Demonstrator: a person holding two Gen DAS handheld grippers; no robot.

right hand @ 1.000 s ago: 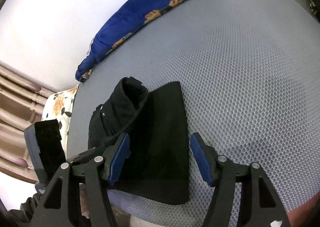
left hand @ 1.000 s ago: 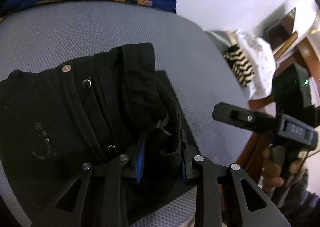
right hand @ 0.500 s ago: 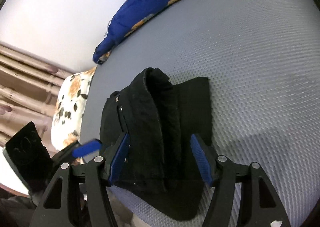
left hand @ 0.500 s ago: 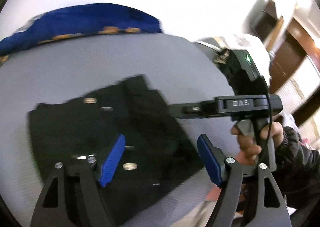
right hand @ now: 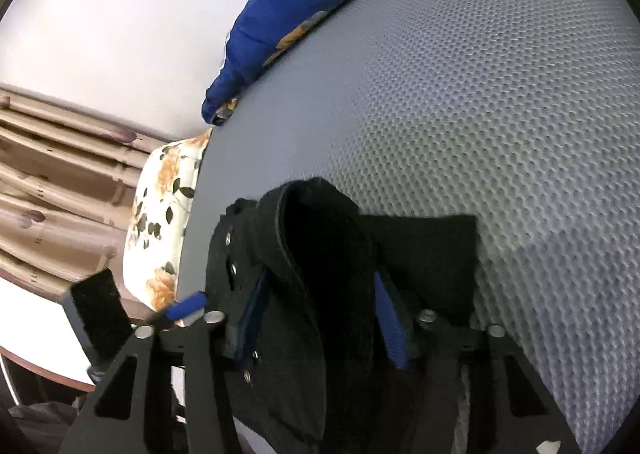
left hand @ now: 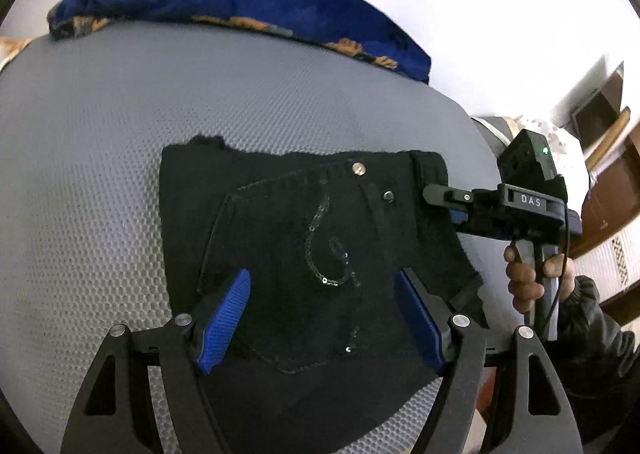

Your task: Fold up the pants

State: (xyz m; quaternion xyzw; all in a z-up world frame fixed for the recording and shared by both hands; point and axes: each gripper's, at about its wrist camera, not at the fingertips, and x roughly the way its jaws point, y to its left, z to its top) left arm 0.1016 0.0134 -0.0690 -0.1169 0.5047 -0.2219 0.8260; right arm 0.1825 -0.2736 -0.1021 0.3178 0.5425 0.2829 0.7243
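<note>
Black pants point(left hand: 304, 238) lie folded into a compact bundle on the grey mesh surface point(left hand: 100, 133), back pocket and metal rivets facing up. My left gripper point(left hand: 322, 314) is open and held just above the near part of the bundle. My right gripper point(right hand: 318, 318) reaches in from the bundle's right edge; it also shows in the left wrist view point(left hand: 444, 197). Its blue pads point(right hand: 390, 326) sit on both sides of the thick rolled edge of the pants point(right hand: 320, 254), jaws partly closed around the cloth.
A blue floral cushion point(left hand: 240, 1) lies along the far edge of the mesh surface. A floral pillow point(right hand: 164, 221) and beige curtain point(right hand: 48, 193) are to the left in the right wrist view. Wooden furniture point(left hand: 600, 125) stands at the far right.
My left gripper let go of the pants, opened and pulled back above them. My right gripper moved in over the rolled edge and its jaws narrowed around it.
</note>
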